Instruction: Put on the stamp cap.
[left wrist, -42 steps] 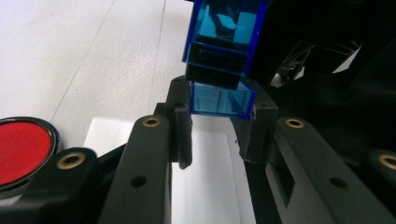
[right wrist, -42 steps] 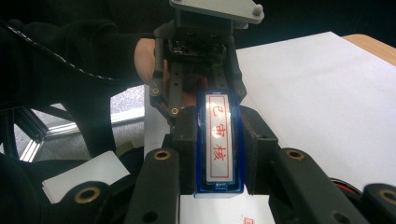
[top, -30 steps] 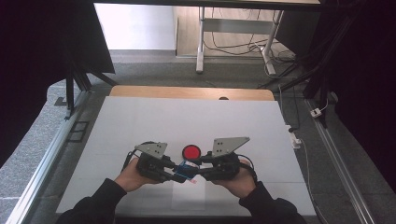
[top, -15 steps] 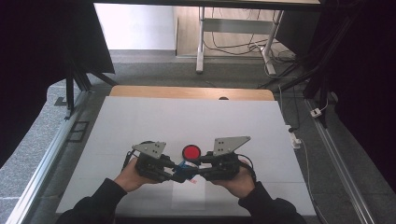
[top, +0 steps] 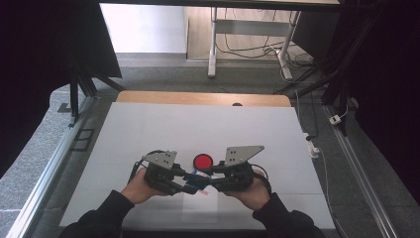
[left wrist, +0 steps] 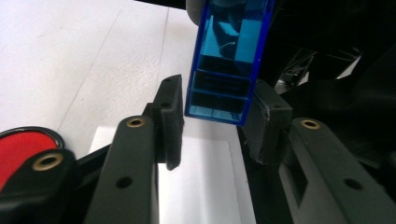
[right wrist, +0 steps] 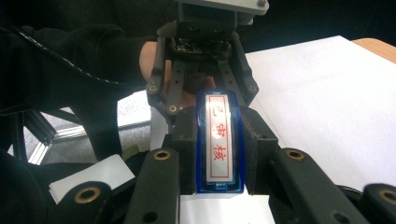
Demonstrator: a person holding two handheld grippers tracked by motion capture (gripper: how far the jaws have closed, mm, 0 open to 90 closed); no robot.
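White paper is covering the table (top: 148, 129). Left to right: the left gripper (left wrist: 212, 114) has just been opening, its jaws flanking a translucent blue plastic stamp block (right wrist: 218, 144) without pressing; a round red glossy ink pad (top: 202, 161) is sitting just behind; the right gripper (right wrist: 218, 154) is clamping the block, whose long axis is running between the grippers.

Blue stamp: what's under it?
Under the blue stamp lies a white paper slip on the table. The red ink pad sits apart; the slip's middle is hidden in the high view.
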